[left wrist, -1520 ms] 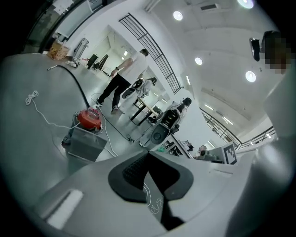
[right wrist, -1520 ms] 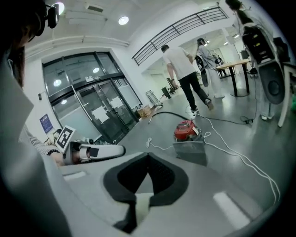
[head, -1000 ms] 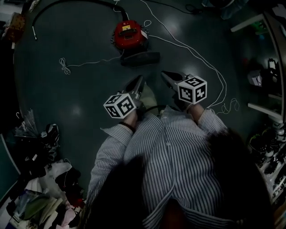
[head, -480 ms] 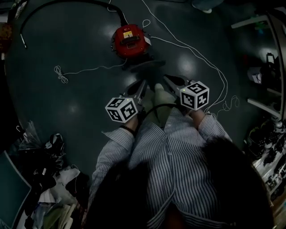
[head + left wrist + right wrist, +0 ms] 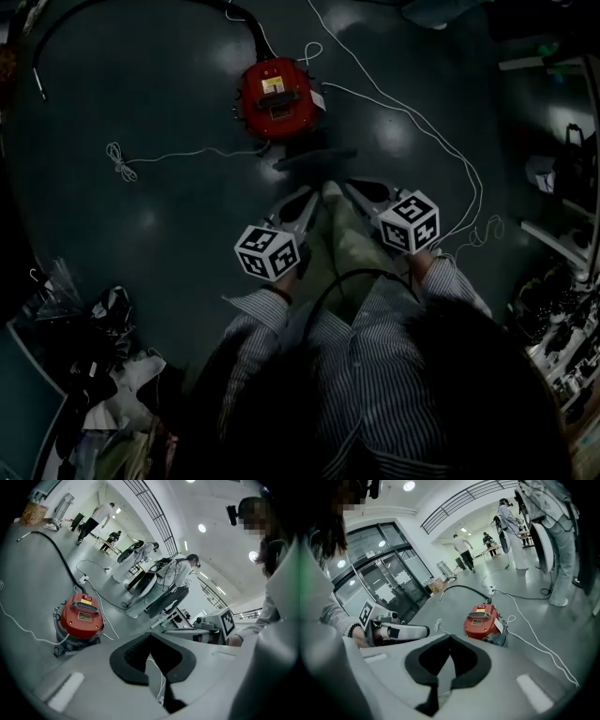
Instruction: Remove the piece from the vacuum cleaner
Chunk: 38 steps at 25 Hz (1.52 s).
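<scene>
left tool [image 5: 303,199], right tool [image 5: 354,187]: tips pressed together

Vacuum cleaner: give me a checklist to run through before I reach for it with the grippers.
1. Target in sight: the red vacuum cleaner stands straight ahead. Ok.
2. Left gripper free: jaws together, nothing between them. Ok.
3. Right gripper free: jaws together, nothing between them. Ok.
4. Grippers at the vacuum cleaner: both are short of it and touch nothing. Not ok.
5. Approach free of trip hazards: a white cord trails from the vacuum cleaner past the right side. Not ok.
6. Piece to remove identified: the head view is too dark to single it out. Cannot tell.
</scene>
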### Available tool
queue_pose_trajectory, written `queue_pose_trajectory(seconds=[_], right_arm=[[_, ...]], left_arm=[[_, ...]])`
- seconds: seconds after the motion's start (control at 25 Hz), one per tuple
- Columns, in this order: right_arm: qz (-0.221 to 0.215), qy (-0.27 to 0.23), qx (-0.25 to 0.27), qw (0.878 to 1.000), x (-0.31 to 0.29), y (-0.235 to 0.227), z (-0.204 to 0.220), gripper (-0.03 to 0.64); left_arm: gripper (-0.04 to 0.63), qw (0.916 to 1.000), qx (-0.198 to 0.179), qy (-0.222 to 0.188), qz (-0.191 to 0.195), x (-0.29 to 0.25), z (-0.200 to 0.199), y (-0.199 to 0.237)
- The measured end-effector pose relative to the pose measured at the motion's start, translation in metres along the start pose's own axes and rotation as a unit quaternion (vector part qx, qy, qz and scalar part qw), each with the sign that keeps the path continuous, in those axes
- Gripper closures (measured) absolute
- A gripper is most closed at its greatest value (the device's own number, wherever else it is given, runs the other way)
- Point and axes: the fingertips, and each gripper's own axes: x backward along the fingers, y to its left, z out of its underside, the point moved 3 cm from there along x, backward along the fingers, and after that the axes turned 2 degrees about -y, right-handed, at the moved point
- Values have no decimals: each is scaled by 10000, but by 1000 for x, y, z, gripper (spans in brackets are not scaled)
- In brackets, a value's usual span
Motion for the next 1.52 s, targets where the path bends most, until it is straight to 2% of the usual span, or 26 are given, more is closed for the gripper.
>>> queue_pose_trajectory(seconds=[0.24, 0.48, 0.6, 0.8, 0.96, 1.12, 1.24, 1.4, 1.52], right_arm=[[-107, 307, 447, 9985, -52, -39, 36, 614], [-169, 397, 493, 9978, -108, -68, 81, 614], [-83, 501, 743, 9959, -127, -84, 99, 612], [21, 721, 1520, 9858, -150, -108, 113, 597], [-54, 783, 1612, 9838, -157, -118, 116, 592], [-49, 932, 2149, 9722, -161, -125, 112, 566], [67, 1275, 2715, 9539, -164, -133, 113, 503], [114, 1701, 3535, 9198, -173, -139, 121, 483], [191, 1978, 4280, 8817, -181, -145, 128, 483]], left_arm=[[591, 9978, -249, 198, -585, -43, 40, 61], [591, 9959, -192, 399, -795, -80, 89, 108], [585, 9936, -432, 541, -891, -95, 110, 128], [523, 9872, -976, 765, -998, -114, 124, 155], [449, 9796, -1478, 877, -1039, -120, 128, 164], [397, 9641, -2093, 1105, -1200, -125, 122, 174], [364, 9440, -2542, 1574, -1393, -128, 123, 186], [350, 9079, -3145, 2206, -1678, -130, 126, 203], [355, 8918, -3333, 2521, -1734, -132, 129, 216]])
